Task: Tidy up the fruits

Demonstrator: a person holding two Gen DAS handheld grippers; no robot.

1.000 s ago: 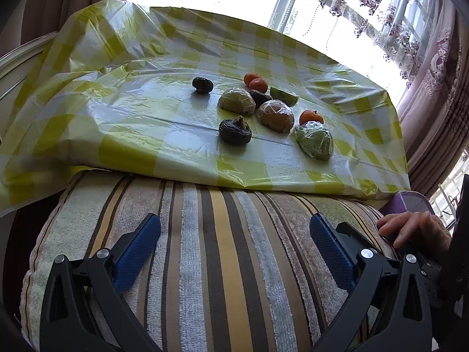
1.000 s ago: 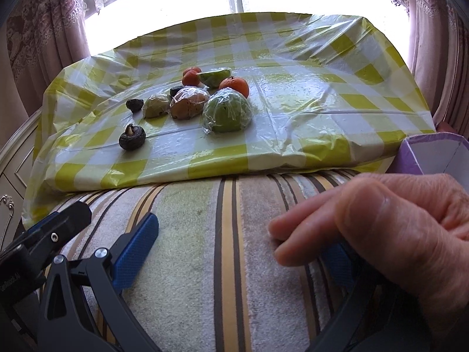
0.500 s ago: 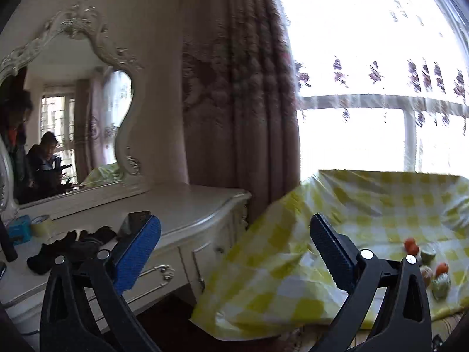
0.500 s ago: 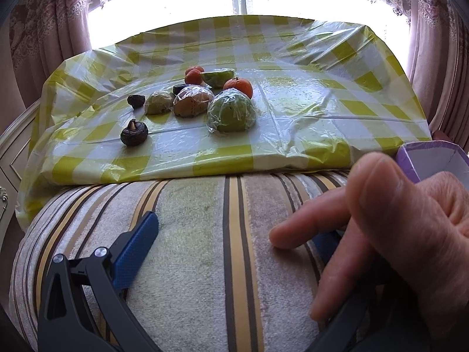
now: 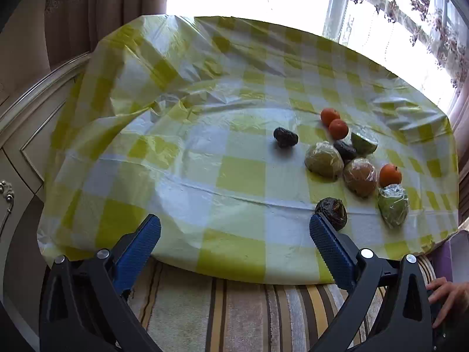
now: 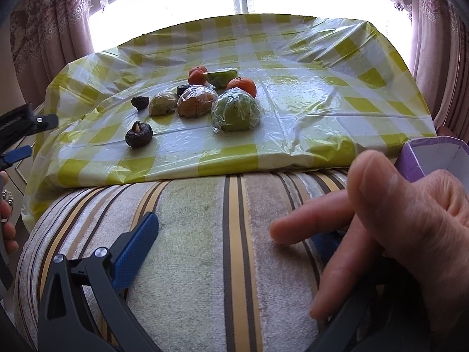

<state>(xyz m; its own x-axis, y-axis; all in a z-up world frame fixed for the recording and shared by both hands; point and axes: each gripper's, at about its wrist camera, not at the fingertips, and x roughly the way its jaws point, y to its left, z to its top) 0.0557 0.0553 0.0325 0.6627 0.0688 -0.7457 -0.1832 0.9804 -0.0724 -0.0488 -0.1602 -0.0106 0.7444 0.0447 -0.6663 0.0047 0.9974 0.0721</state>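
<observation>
Several fruits lie on the yellow checked tablecloth (image 5: 234,176): three oranges (image 5: 390,175), a plastic-wrapped green fruit (image 6: 236,111), a wrapped brown fruit (image 6: 196,104), a third wrapped fruit (image 5: 324,161), a cut green piece (image 5: 363,142) and dark wrinkled fruits (image 5: 331,212). My left gripper (image 5: 234,240) is open above the cloth's near edge; the nearest dark fruit lies just beyond its right finger (image 5: 328,246). My right gripper (image 6: 231,243) is open over the striped cushion (image 6: 205,234). A hand (image 6: 395,220) covers most of its right finger.
A purple box (image 6: 433,155) stands at the cloth's right front corner. A pale dresser (image 5: 17,146) borders the table on the left. Curtains and a bright window close off the back. The left gripper's tip (image 6: 17,135) shows at the right wrist view's left edge.
The left gripper swung off toward the mirror and dresser, then came back and now sits farther forward, over the cloth's near edge. The right gripper has barely moved; the hand's fingers shifted slightly.
</observation>
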